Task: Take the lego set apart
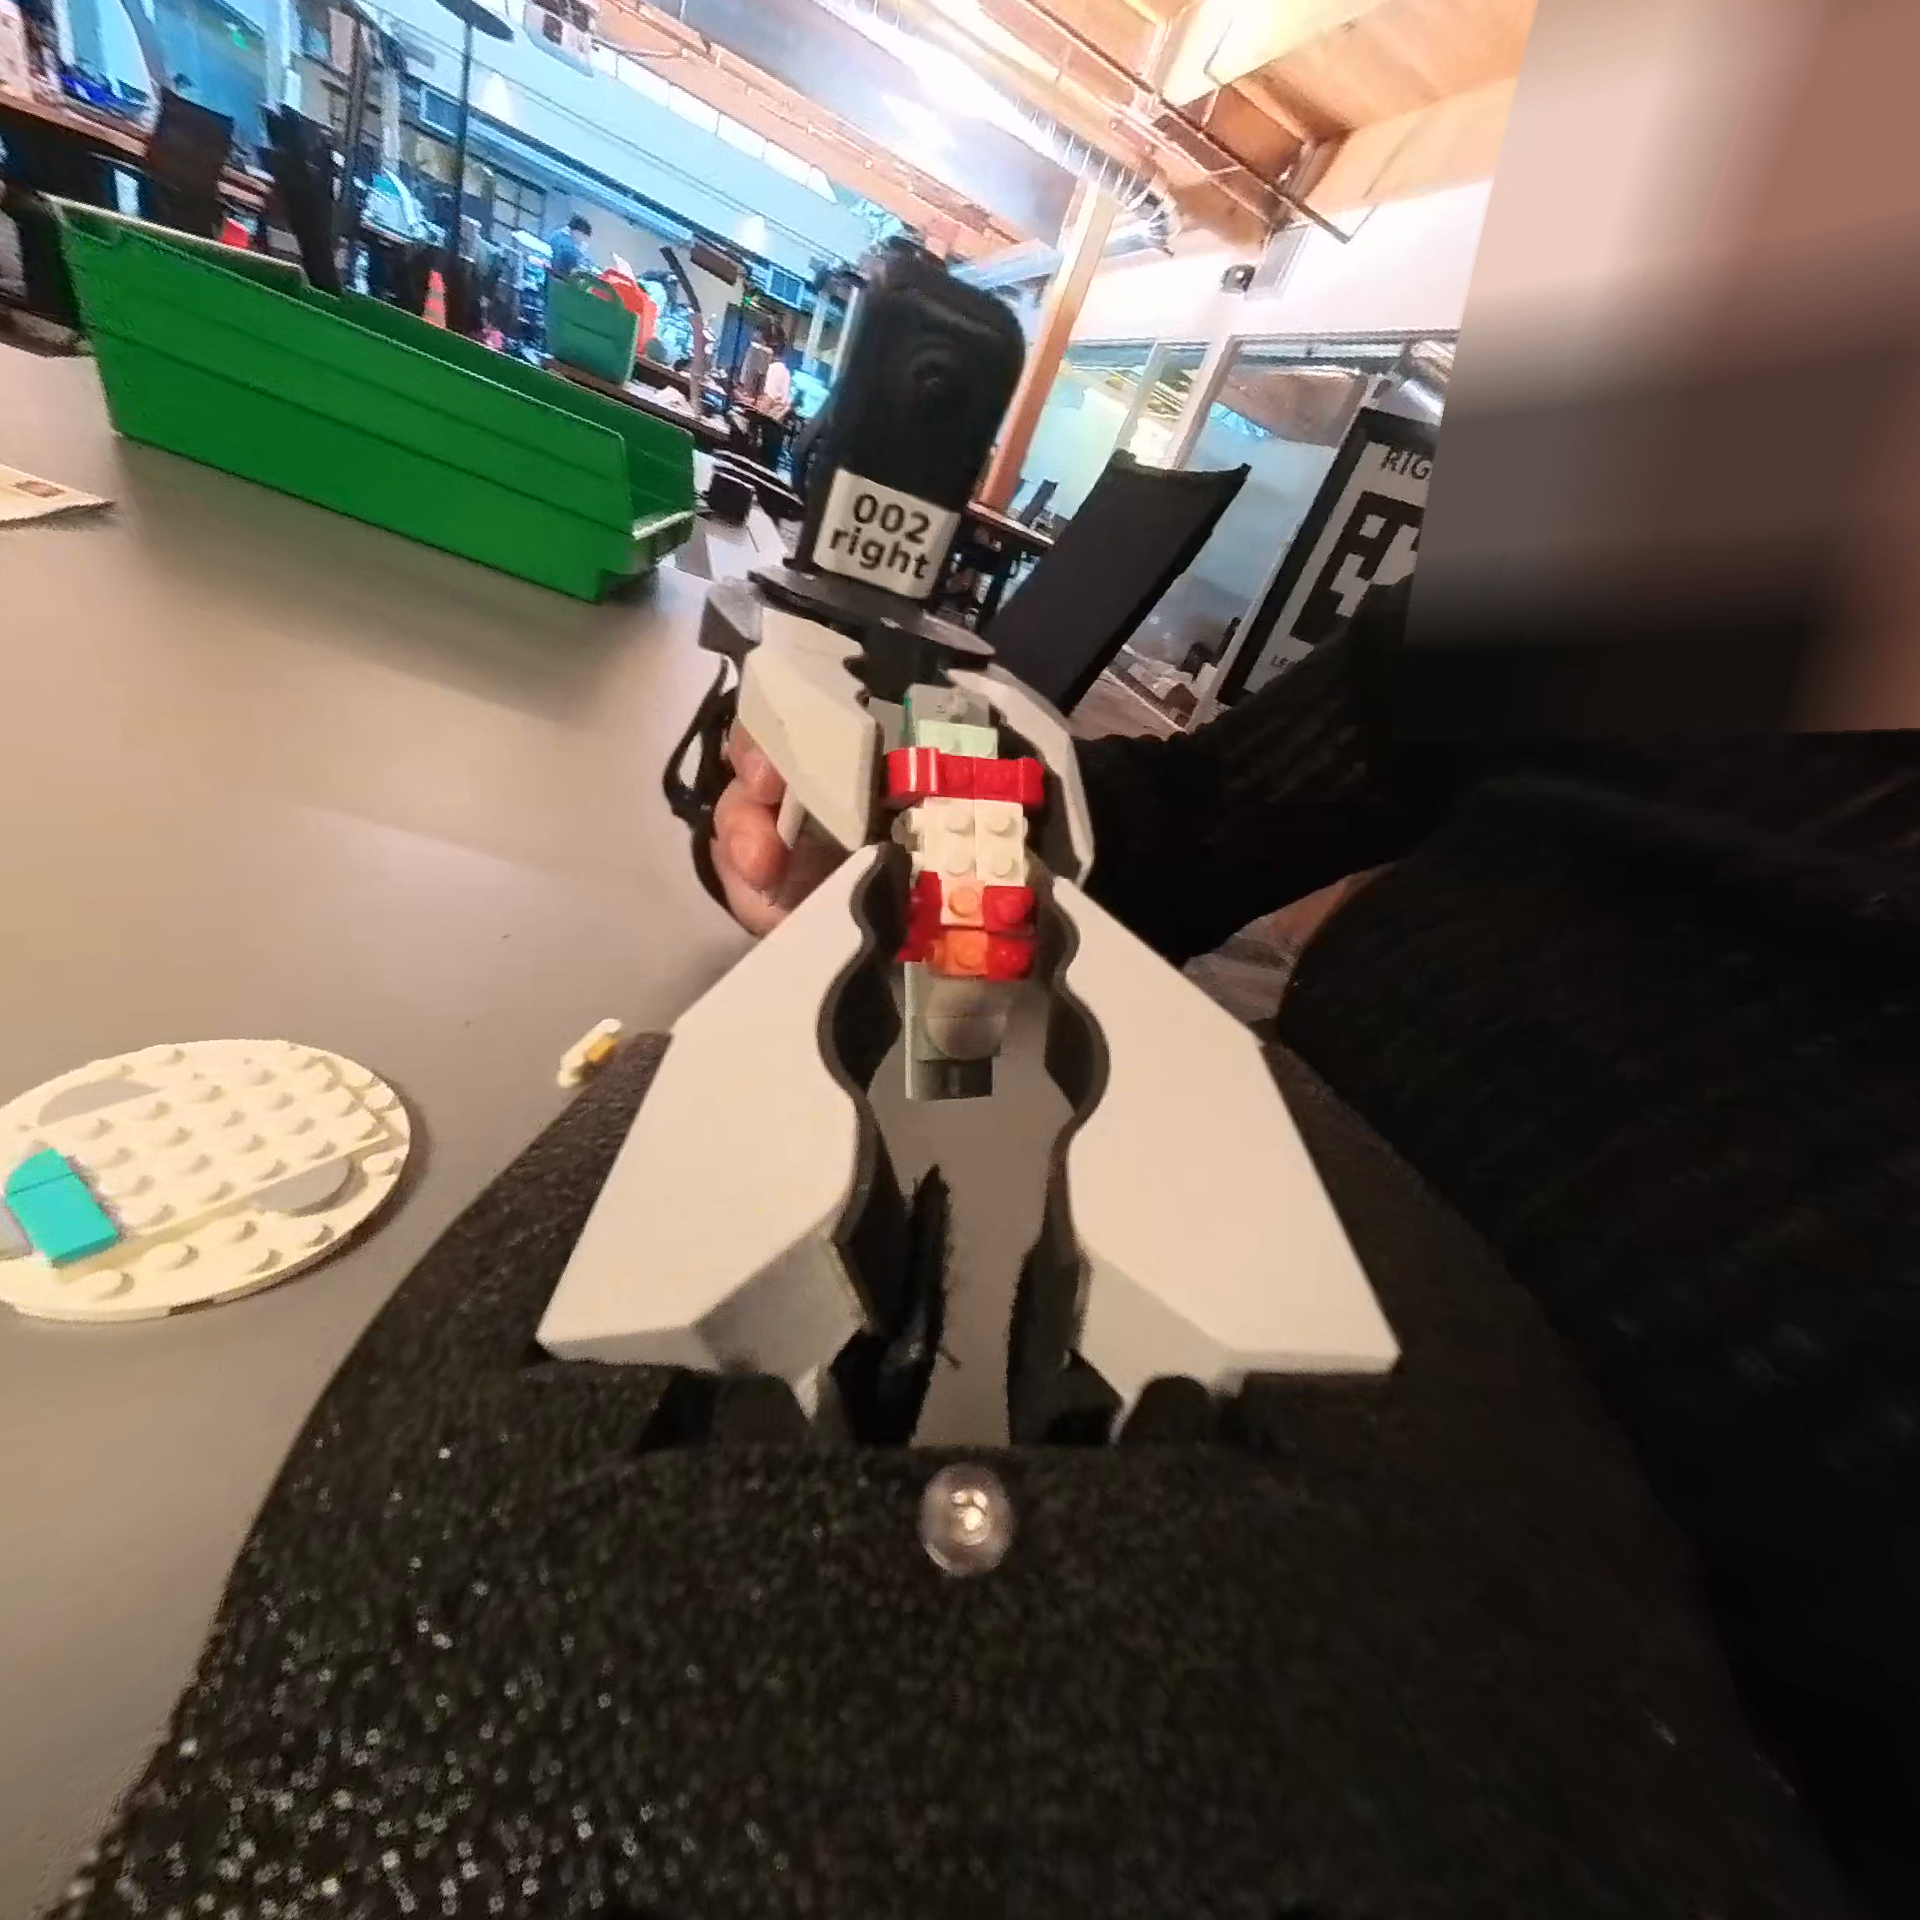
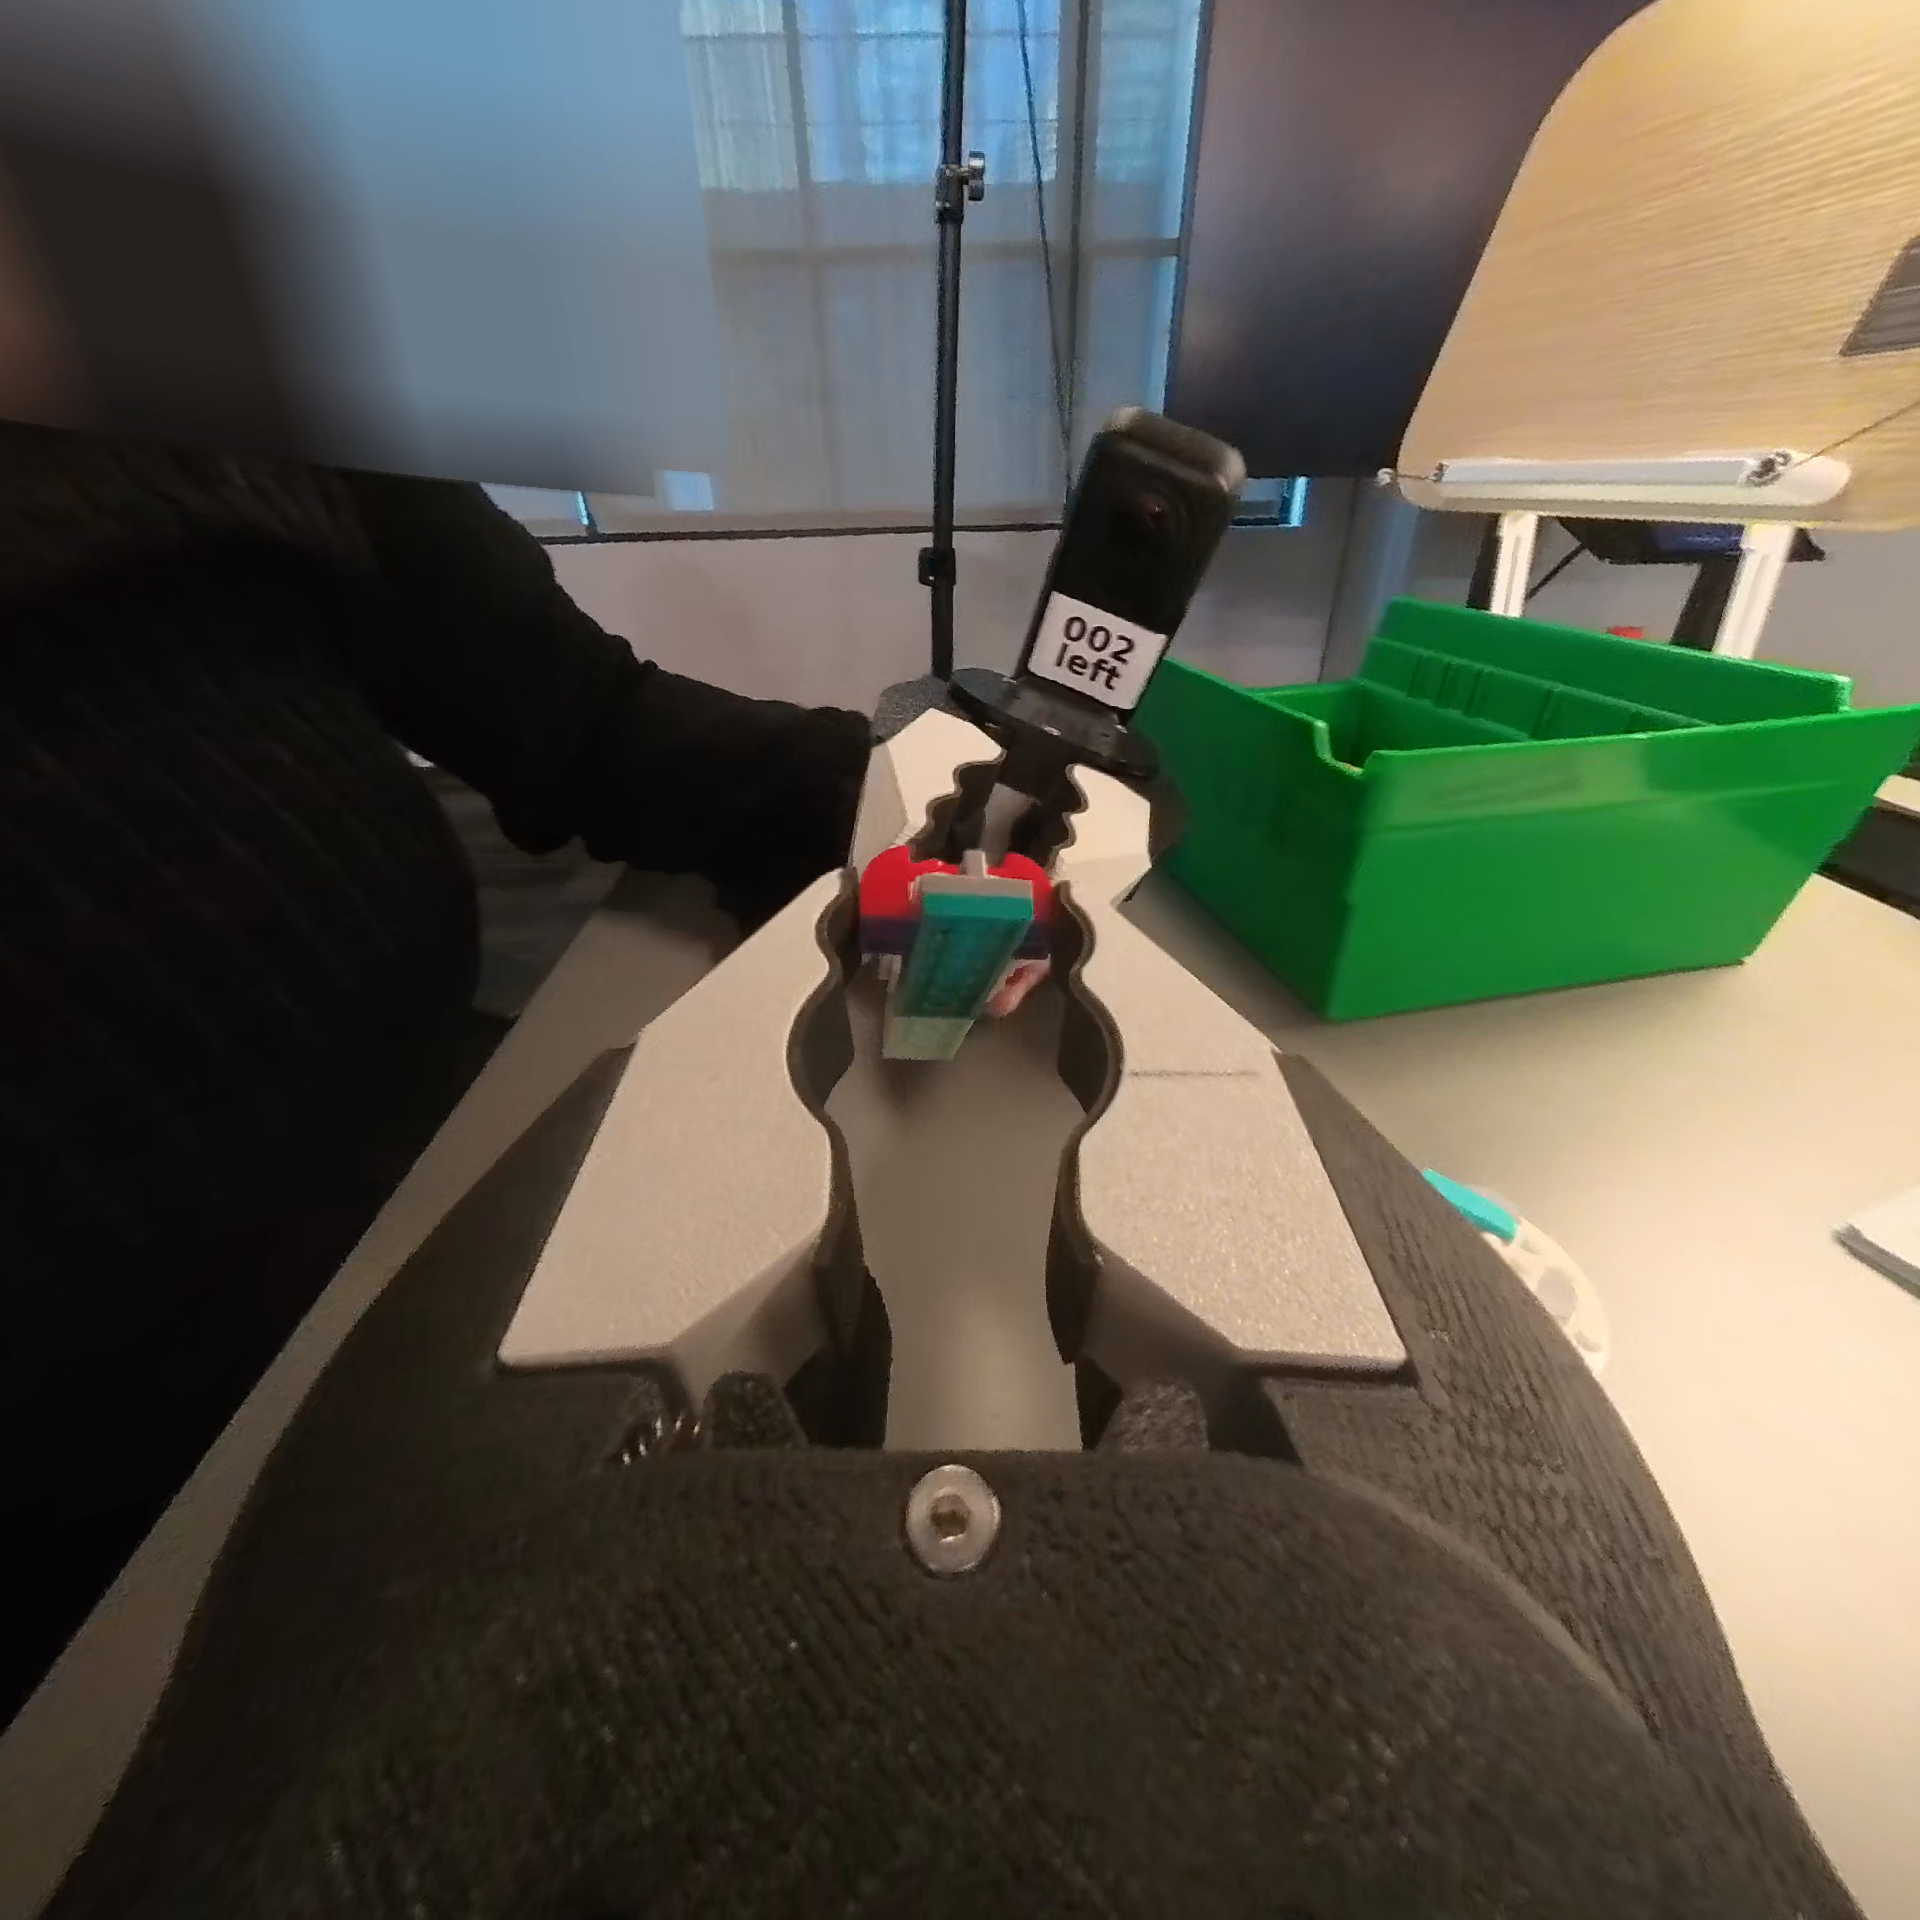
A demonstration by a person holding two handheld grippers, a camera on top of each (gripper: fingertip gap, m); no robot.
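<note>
A small lego set (image 1: 966, 883) of red, white and orange bricks on a pale green plate is held in the air between both grippers. My left gripper (image 1: 961, 878) is shut on its near end. The right gripper (image 1: 940, 784) faces it and grips the far, red end. In the right wrist view my right gripper (image 2: 956, 914) is shut on the set (image 2: 940, 961), whose teal tile and red parts show. The left gripper (image 2: 997, 836) holds it from the far side. A person's hands and dark sleeves hold both grippers.
A round white lego baseplate (image 1: 218, 1153) with a teal tile (image 1: 57, 1205) lies on the grey table to the left; it also shows partly in the right wrist view (image 2: 1548, 1288). A small white and yellow piece (image 1: 587, 1049) lies near it. A green bin (image 1: 364, 405) (image 2: 1558, 831) stands farther back. Paper (image 2: 1881, 1242) lies at the right edge.
</note>
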